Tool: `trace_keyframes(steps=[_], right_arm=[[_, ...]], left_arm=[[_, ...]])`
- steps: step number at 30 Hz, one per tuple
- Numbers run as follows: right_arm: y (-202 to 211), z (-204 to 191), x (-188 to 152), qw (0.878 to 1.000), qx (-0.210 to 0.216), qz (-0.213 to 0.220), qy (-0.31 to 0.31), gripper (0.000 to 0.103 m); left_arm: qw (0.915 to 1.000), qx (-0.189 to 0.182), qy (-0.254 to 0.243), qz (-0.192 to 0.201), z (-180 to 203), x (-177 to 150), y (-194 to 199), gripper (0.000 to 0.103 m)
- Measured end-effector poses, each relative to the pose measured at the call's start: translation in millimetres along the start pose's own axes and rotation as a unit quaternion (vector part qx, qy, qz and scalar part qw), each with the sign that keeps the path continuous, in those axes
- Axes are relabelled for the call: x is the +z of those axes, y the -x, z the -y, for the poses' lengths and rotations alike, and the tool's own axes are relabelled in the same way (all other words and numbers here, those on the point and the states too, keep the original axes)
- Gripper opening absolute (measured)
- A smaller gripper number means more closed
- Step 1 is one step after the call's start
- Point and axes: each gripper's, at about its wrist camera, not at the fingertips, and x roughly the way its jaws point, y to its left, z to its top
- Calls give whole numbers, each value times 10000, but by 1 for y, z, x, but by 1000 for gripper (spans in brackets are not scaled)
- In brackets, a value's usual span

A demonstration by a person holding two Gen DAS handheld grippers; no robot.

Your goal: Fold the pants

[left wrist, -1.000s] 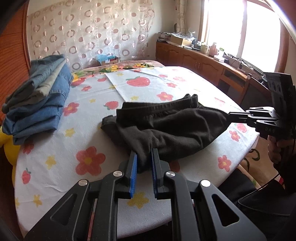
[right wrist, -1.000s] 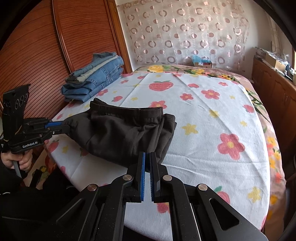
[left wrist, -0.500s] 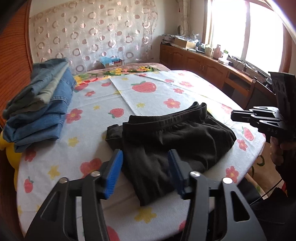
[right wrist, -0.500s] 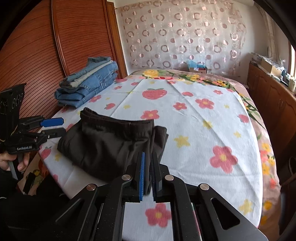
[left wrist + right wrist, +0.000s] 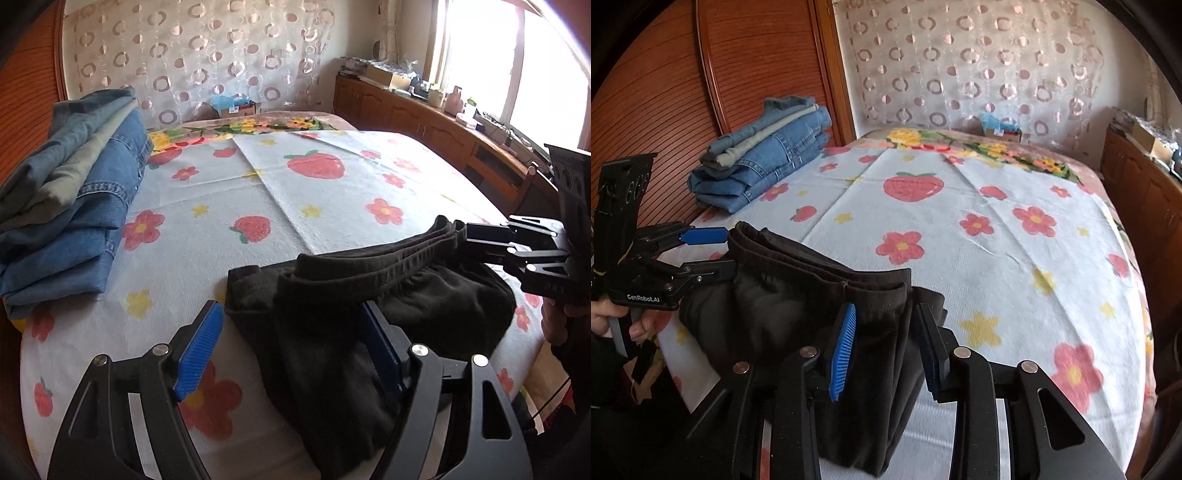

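Both grippers' fingers, left gripper (image 5: 291,347) and right gripper (image 5: 886,350), have just been opening, releasing the black pants (image 5: 369,317) lying between them on the tabletop (image 5: 332,192); best withdrawn without snagging the fold.

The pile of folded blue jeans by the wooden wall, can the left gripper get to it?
Probably yes. The folded blue jeans lie on the flowered cloth with only bare cloth between them and the open left gripper, whose jaws have just been opening over the black pants.
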Motion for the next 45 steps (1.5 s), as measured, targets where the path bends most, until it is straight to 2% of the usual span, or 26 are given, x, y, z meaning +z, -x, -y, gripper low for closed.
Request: trace_keyframes(steps=[4, 6, 9, 13, 17, 21, 25, 30, 33, 42, 43, 45], right_arm=[[-6, 1, 10, 9998, 126, -65, 107, 33], [-5, 0, 14, 9998, 155, -27, 153, 11], [-1, 0, 23, 9995, 185, 204, 171, 5], [0, 2, 31, 9988, 146, 463, 95, 5], [-20, 3, 26, 9999, -18, 128, 64, 5], [-18, 8, 19, 9999, -115, 36, -105, 21], [4, 4, 7, 9996, -272, 69, -88, 26], [36, -5, -21, 9987, -511, 34, 10, 41], [45, -10, -36, 9987, -492, 1, -138, 43], [61, -10, -55, 9992, -178, 32, -369, 43], [61, -7, -56, 9991, -131, 12, -408, 40], [62, -3, -59, 9990, 19, -25, -456, 26]], left_arm=[[10000, 48, -12, -44, -1, 3, -4, 76], [10000, 74, -11, -37, -2, 3, -5, 76], [9999, 107, 19, -22, -4, 3, -5, 76], [9998, 170, 48, -11, -7, 3, -7, 76], [9997, 159, 141, -71, -11, 2, -13, 77], [9997, 152, 163, -74, -12, -1, -15, 77], [9997, 87, 237, -60, -14, -4, -16, 78], [9996, 70, 275, -59, -14, -7, -16, 78], [9997, 92, 230, -51, -15, -7, -16, 78], [9997, 93, 230, -50, -14, -7, -16, 78], [9997, 94, 230, -51, -14, -7, -16, 78], [9997, 93, 229, -51, -14, -7, -16, 78]])
